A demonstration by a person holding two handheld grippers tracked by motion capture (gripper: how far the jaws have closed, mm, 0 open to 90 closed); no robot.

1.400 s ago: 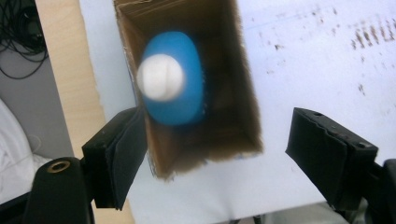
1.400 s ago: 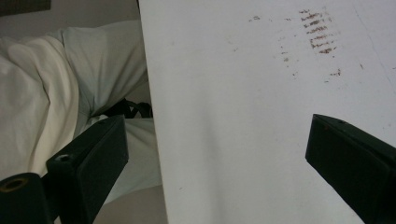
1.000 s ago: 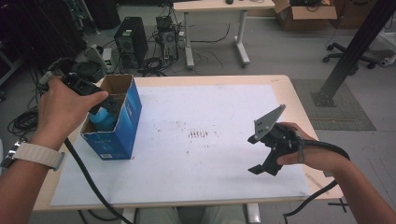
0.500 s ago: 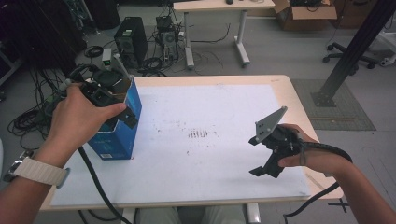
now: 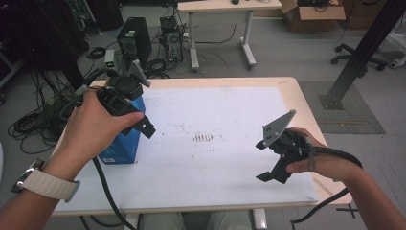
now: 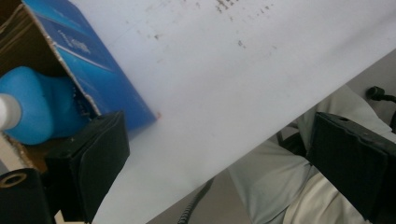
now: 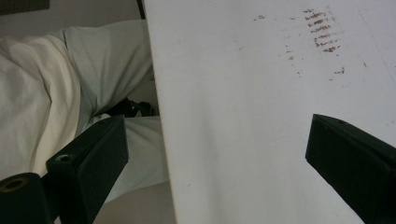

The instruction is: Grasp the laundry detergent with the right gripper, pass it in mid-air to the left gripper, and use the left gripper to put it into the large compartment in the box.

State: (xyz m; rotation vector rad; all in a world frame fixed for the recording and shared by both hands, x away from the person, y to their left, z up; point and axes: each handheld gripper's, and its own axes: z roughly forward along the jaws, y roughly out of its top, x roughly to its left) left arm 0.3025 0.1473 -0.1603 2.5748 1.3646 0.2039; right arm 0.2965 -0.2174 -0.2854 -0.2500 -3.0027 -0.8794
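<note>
From above, the left gripper (image 5: pixel 136 122) hangs beside the open blue box (image 5: pixel 122 146) at the table's (image 5: pixel 230 191) left edge; its jaws have just been opening, and nothing sits between them. The right gripper (image 5: pixel 273 165) idles open, well apart. The left gripper view looks past wide-apart jaws at a blue bottle (image 6: pixel 39 105) with a white cap lying inside the box. The right gripper view finds bare tabletop between spread jaws. I'd judge the bottle freshly dropped off; next comes drawing the hand clear.
</note>
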